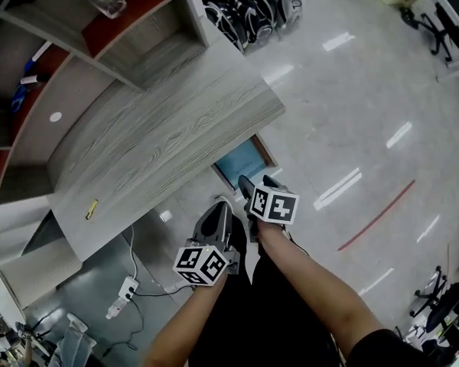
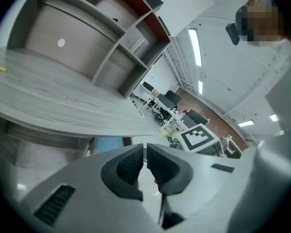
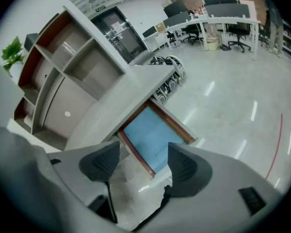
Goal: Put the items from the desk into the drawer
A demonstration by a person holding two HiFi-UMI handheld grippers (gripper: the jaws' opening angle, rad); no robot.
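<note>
Both empty: left gripper [image 2: 145, 154] jaws closed, right gripper [image 3: 144, 161] jaws wide (drawer [image 3: 153, 136] well beyond them)

Pale grey wood-grain worktop [image 1: 161, 128]; on it a small yellow item [image 1: 92, 209], perhaps dark-marked. The open drawer [image 1: 241, 161] is light blue inside, rimmed reddish brown. Grey left gripper [image 1: 222, 204] and right gripper [image 1: 256, 180] carry black-and-white square-patterned cubes.

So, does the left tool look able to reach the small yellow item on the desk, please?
Probably yes: the yellow item lies alone near the desk edge, with nothing between it and the left tool, though its jaws are shut.
</note>
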